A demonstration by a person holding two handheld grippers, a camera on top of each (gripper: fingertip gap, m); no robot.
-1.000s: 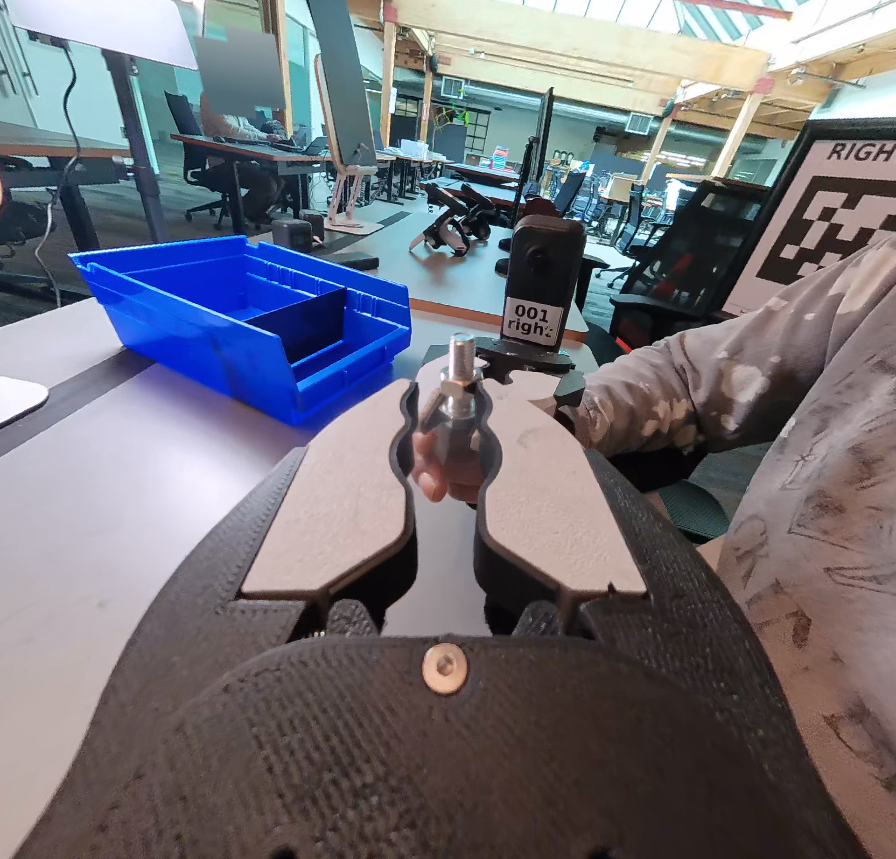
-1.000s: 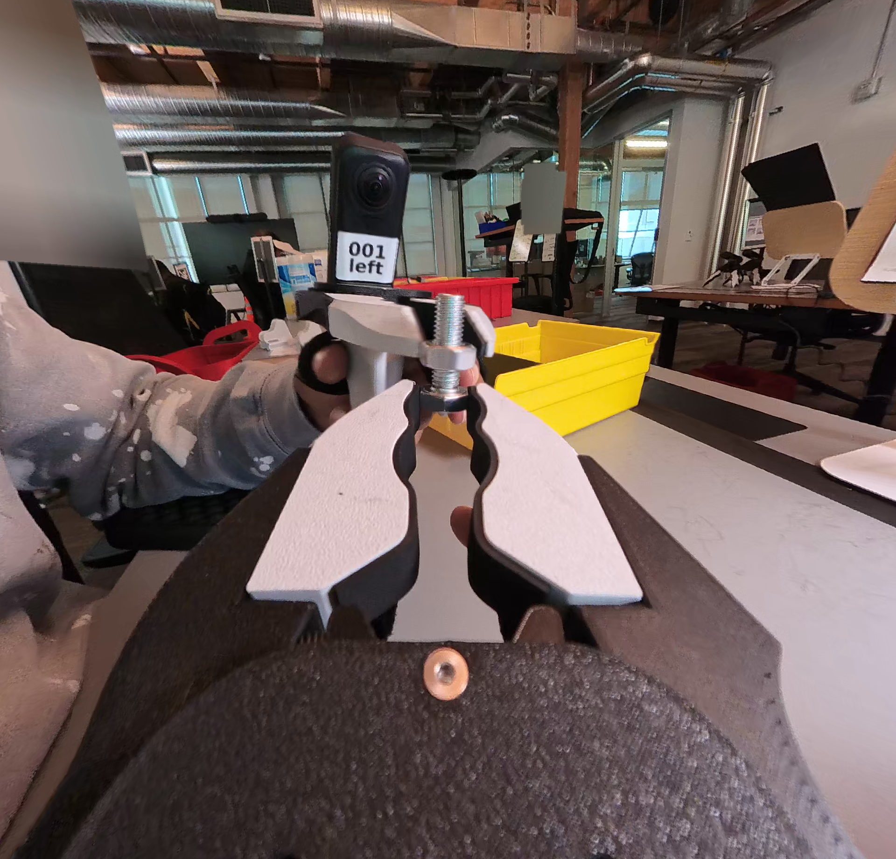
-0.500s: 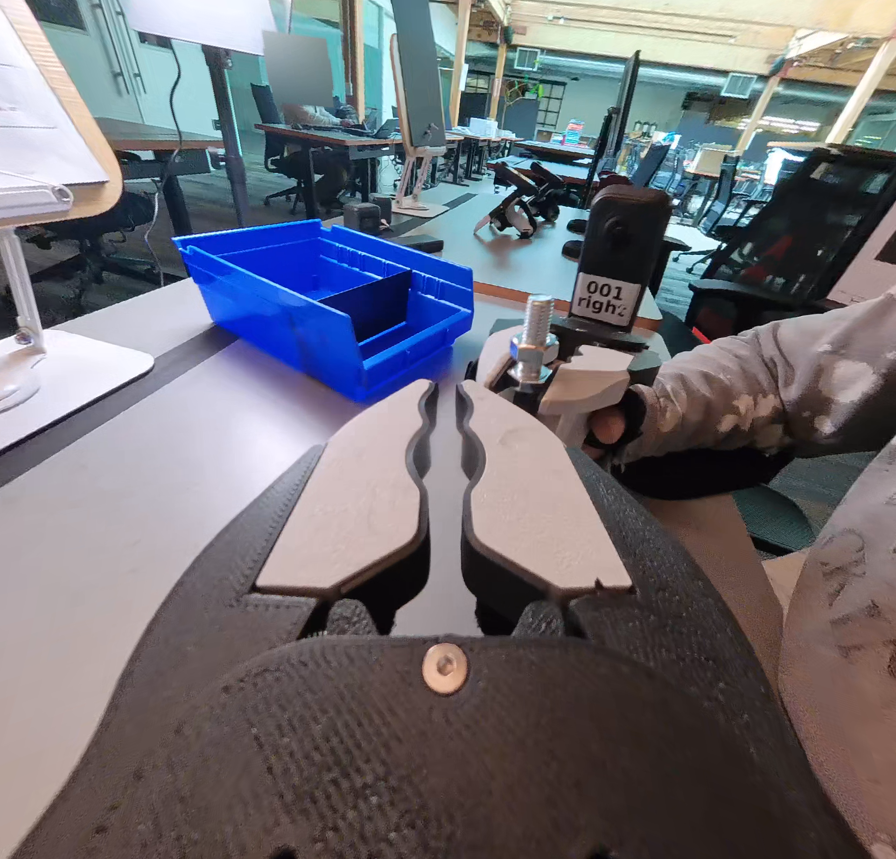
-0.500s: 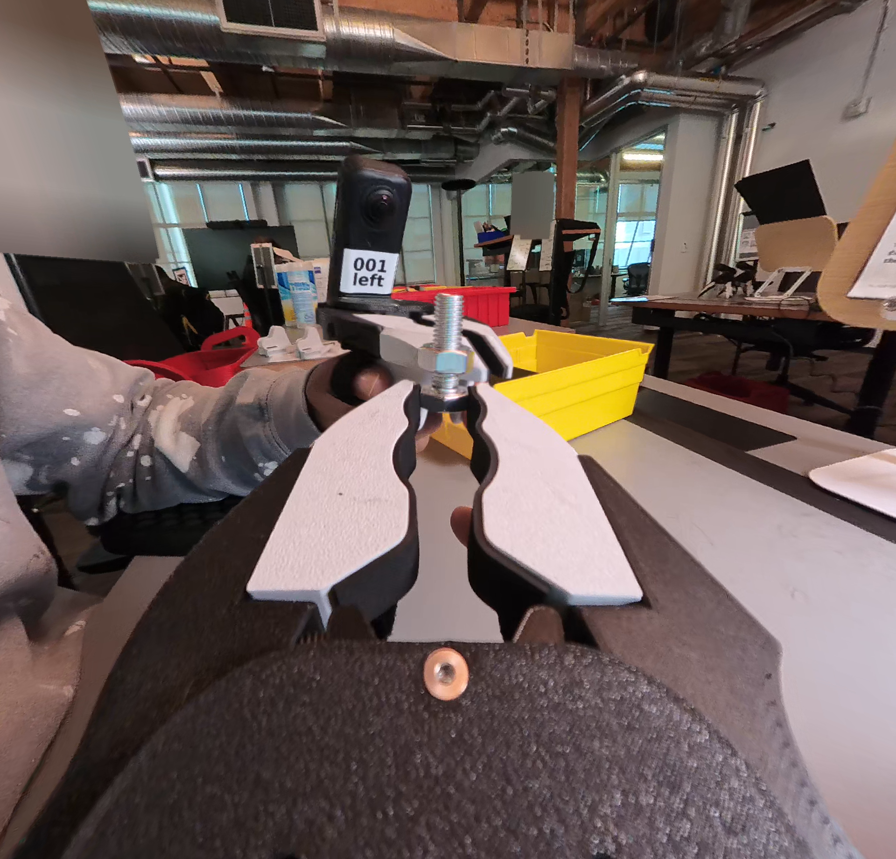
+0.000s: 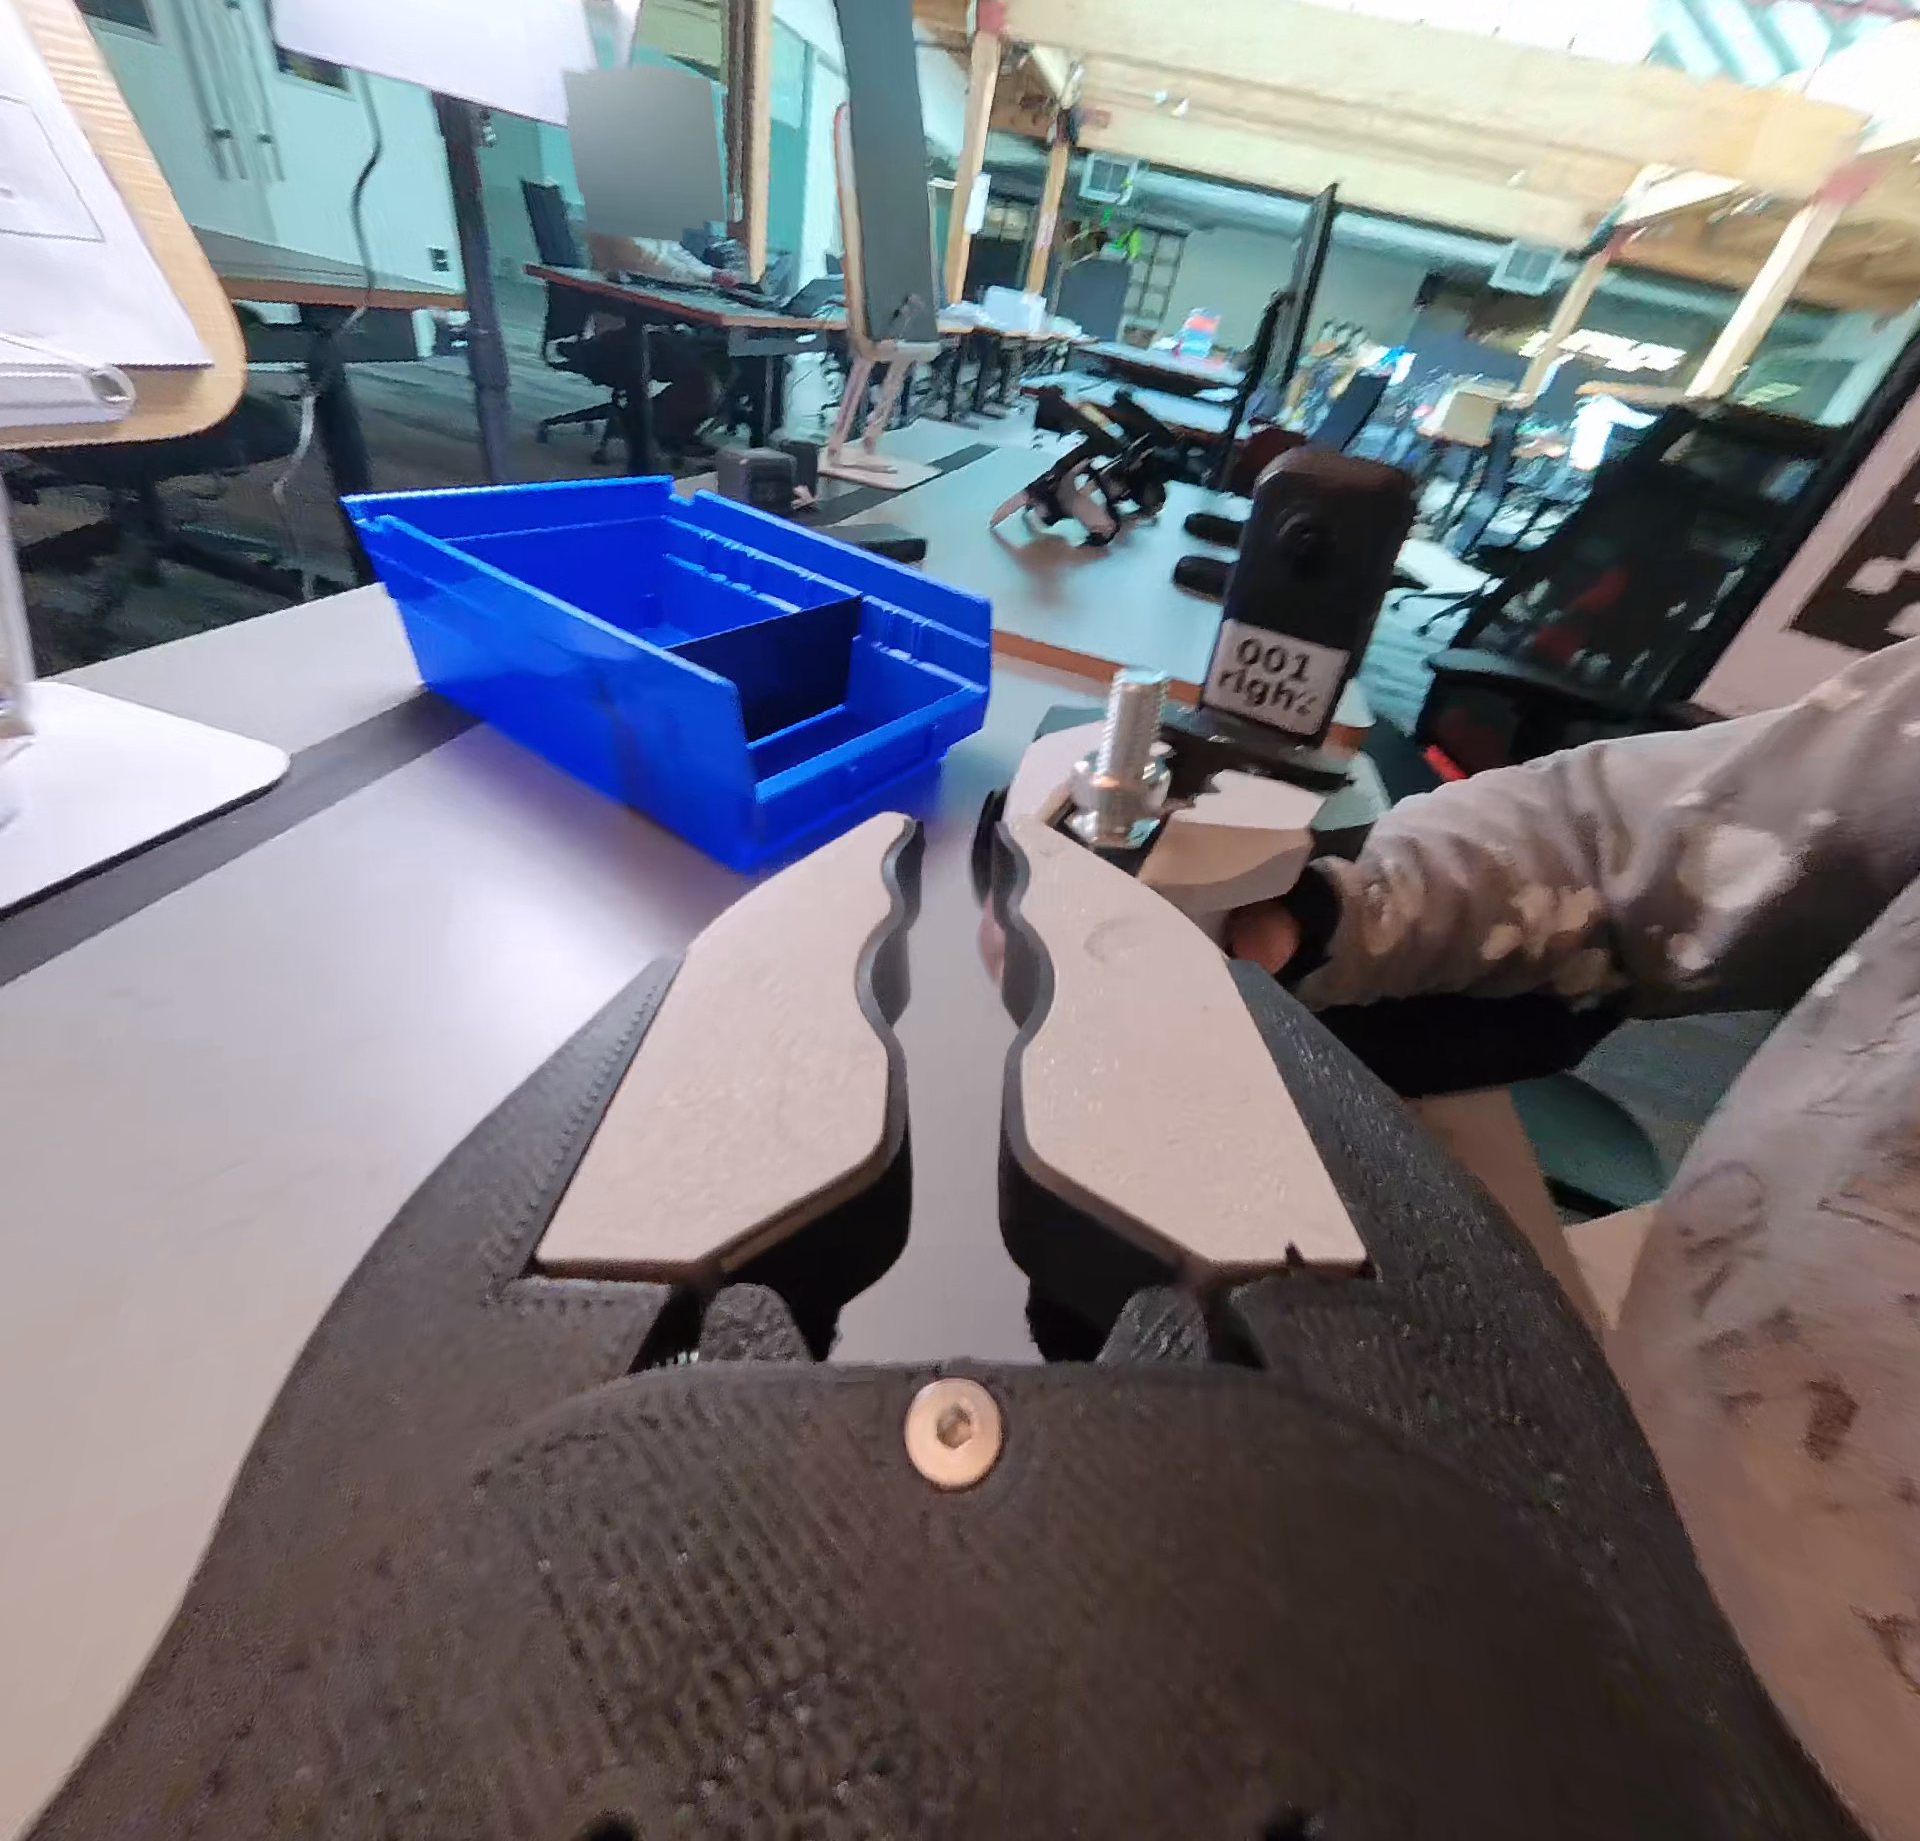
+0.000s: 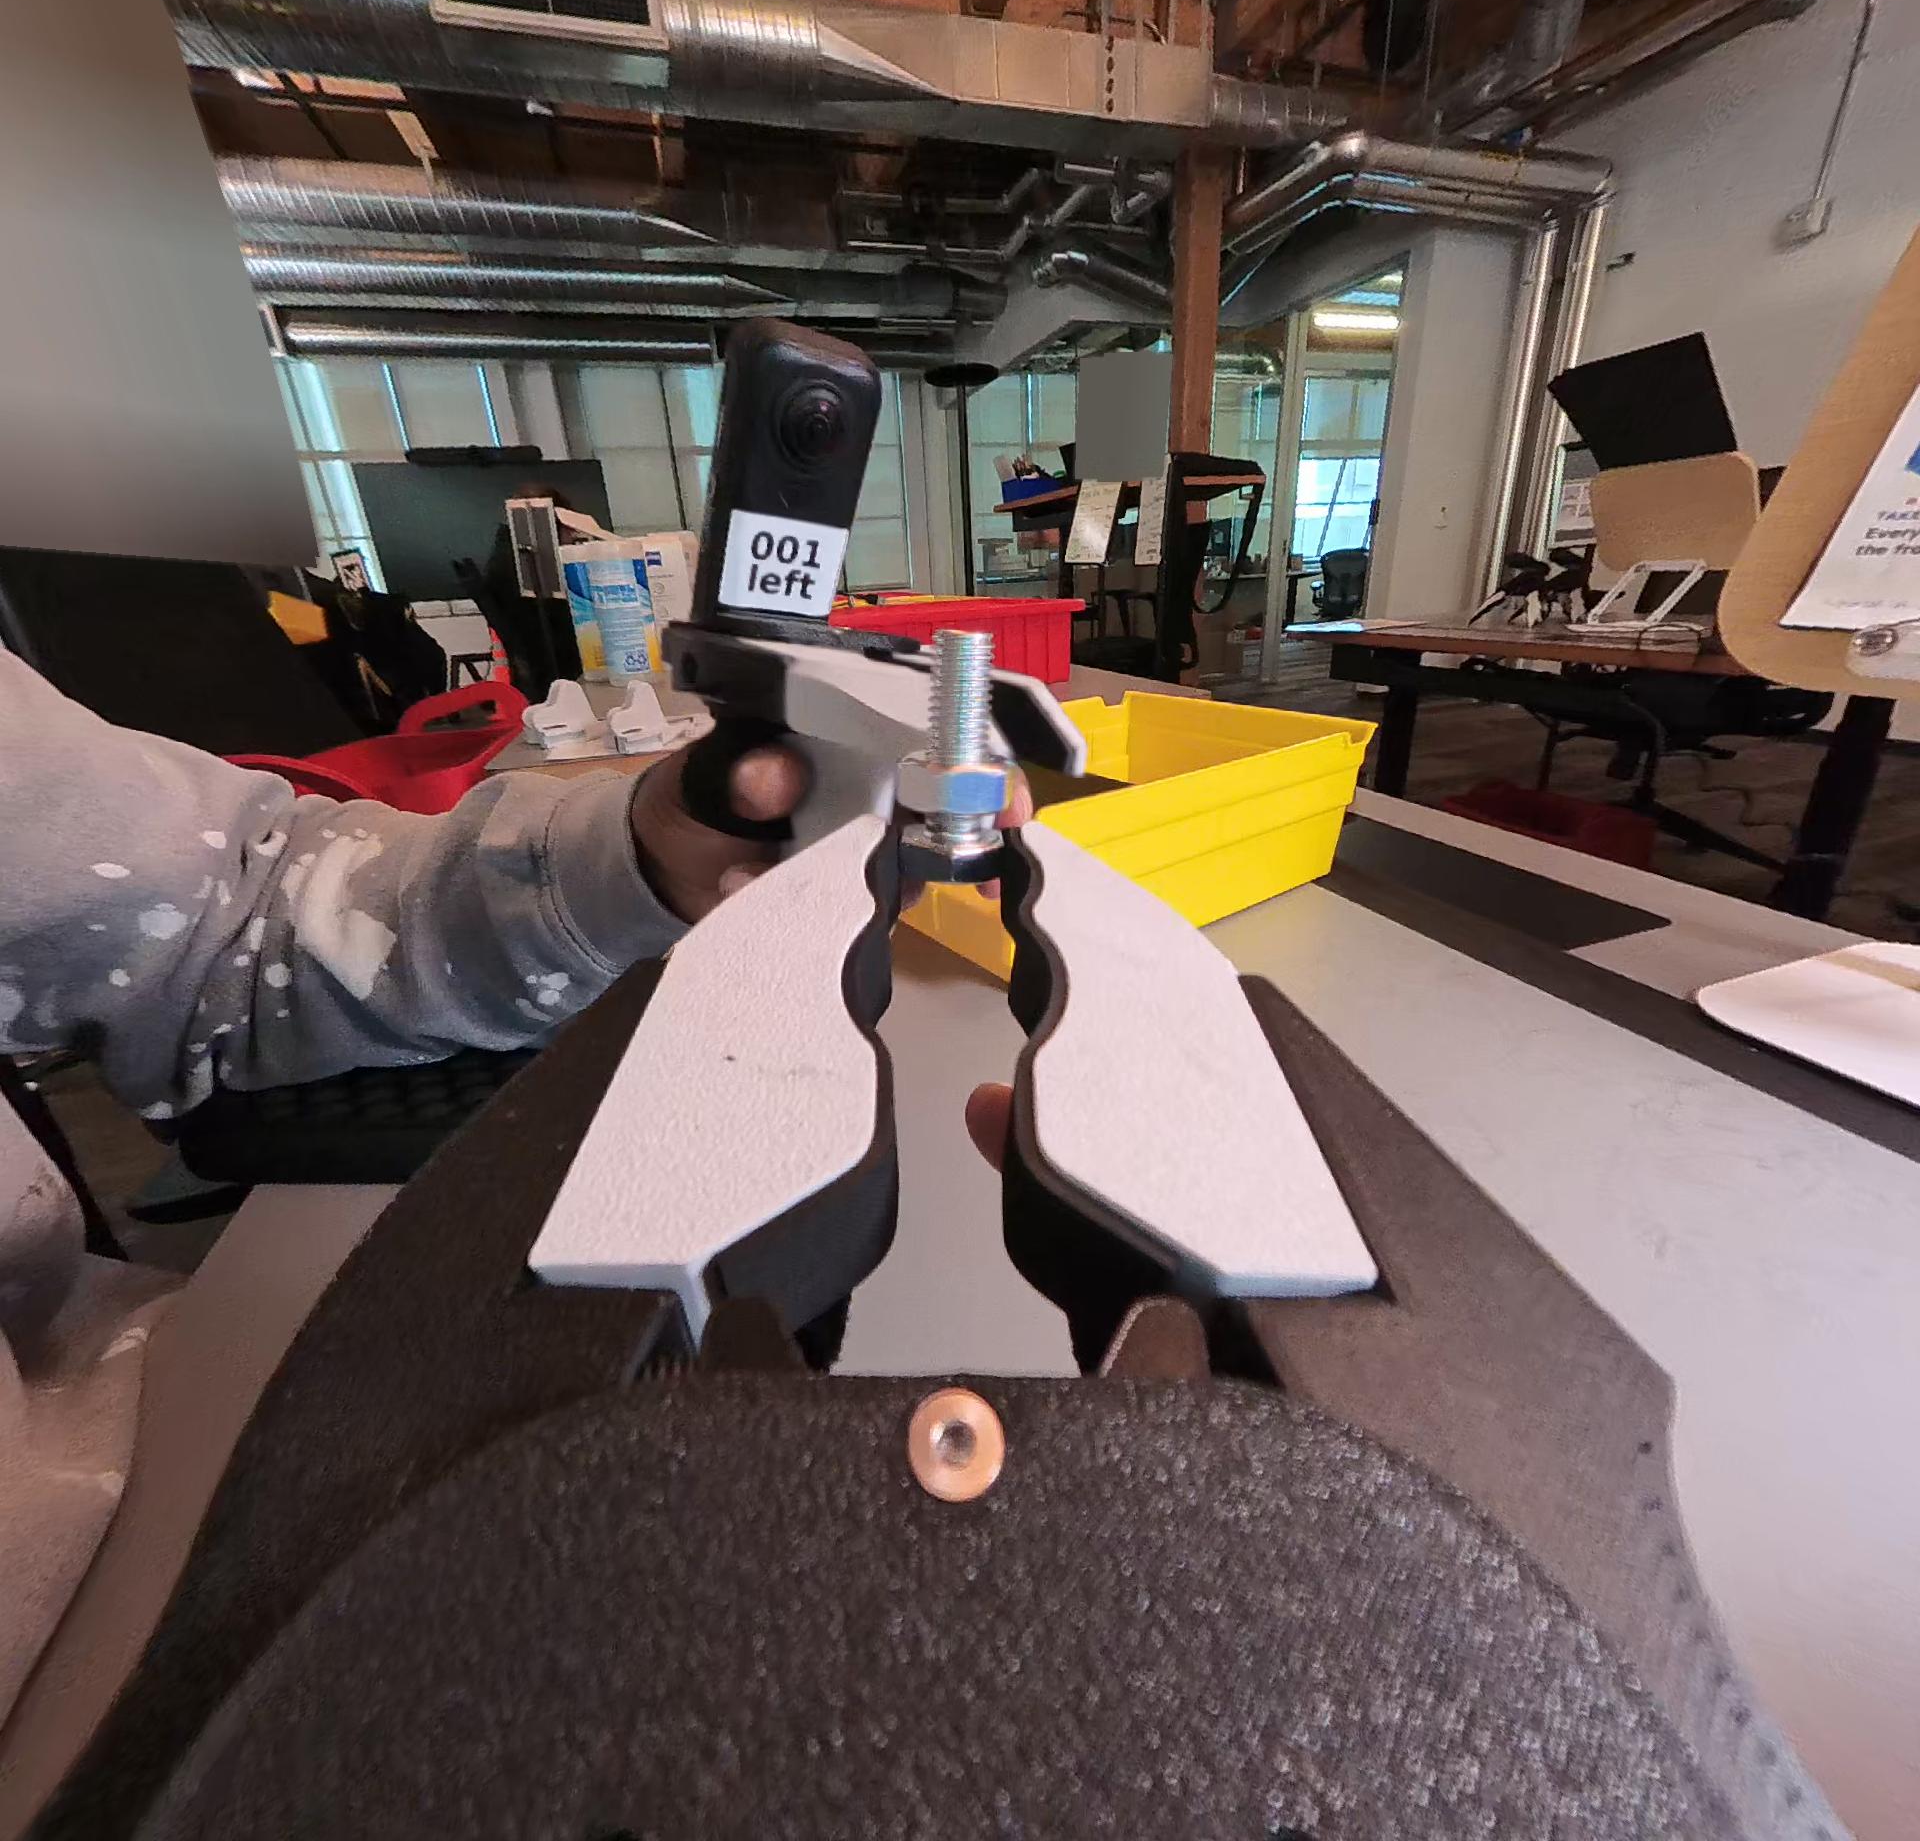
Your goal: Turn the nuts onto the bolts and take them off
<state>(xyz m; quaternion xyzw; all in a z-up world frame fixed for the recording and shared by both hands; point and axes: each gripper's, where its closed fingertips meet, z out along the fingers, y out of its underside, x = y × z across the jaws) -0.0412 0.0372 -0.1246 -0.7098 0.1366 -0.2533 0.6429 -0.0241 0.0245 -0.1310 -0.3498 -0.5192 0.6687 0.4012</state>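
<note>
A silver bolt (image 6: 961,690) stands upright with a hex nut (image 6: 954,783) threaded low on its shaft. My right gripper (image 6: 951,851) is shut on the bolt's head and holds it above the grey table (image 6: 1507,1116). My left gripper (image 5: 951,841) is empty, its jaws closed to a narrow slit. It sits just left of the bolt (image 5: 1132,726) and nut (image 5: 1117,783) without touching them. In the right wrist view one left finger (image 6: 831,700) shows behind the bolt.
A blue bin (image 5: 644,648) with a divider sits on the table ahead and to the left. A yellow bin (image 6: 1226,804) sits behind the bolt. White stand bases (image 5: 125,783) (image 6: 1818,1012) lie at the table edges. The person's sleeve (image 5: 1558,877) crosses on the right. Only a small space, under 4 cm, lies between the two pairs of fingers.
One second ago my left gripper was closed around the nut. It has let go, moved left off the bolt, and its jaws have closed further. The right gripper still holds the bolt.
</note>
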